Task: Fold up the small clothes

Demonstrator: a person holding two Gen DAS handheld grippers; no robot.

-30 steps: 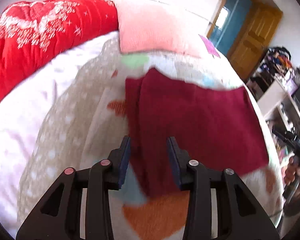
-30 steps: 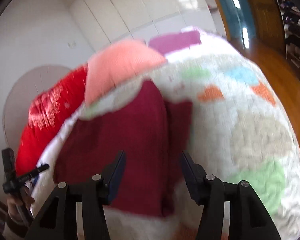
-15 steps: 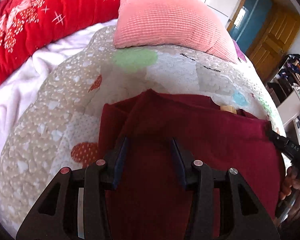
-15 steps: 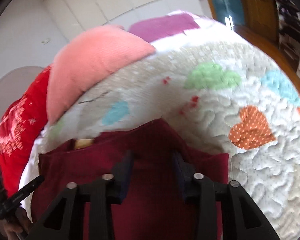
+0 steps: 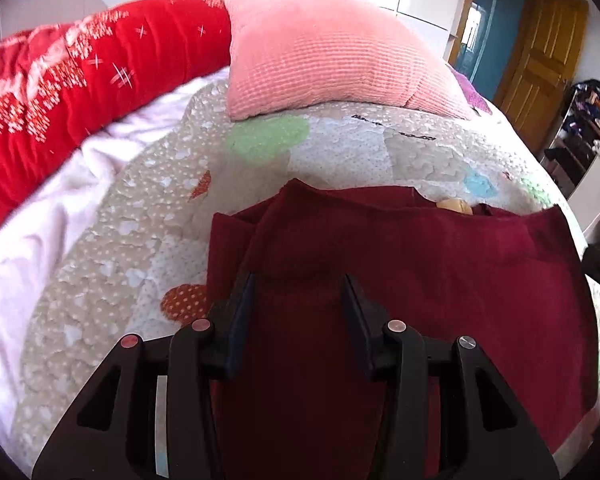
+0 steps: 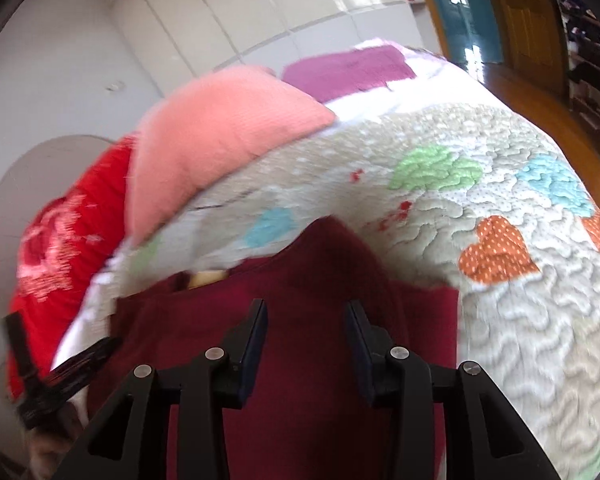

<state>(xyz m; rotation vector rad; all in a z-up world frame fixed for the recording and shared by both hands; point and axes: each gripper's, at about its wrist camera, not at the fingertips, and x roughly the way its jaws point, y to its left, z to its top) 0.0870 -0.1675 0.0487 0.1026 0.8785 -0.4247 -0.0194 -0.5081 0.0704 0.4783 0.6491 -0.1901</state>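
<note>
A dark red garment [image 5: 440, 280] lies on the quilted bed, with a side strip folded in at its left. My left gripper [image 5: 298, 292] is open and low over the garment's left part, with cloth showing between the fingers. In the right wrist view the same garment [image 6: 300, 380] fills the lower middle. My right gripper [image 6: 306, 320] is open over its right part, below a raised point of cloth. I cannot tell if either gripper touches the cloth. A tan label [image 5: 456, 205] shows at the garment's far edge.
A pink pillow [image 5: 332, 56] and a red blanket [image 5: 72, 80] lie at the head of the bed. The patchwork quilt [image 6: 520, 320] covers the bed. The other gripper [image 6: 48, 376] shows at the left of the right wrist view. A door and shelves stand at the right.
Both grippers have come down and forward over the garment, which now fills more of each view. The jaws have stayed open.
</note>
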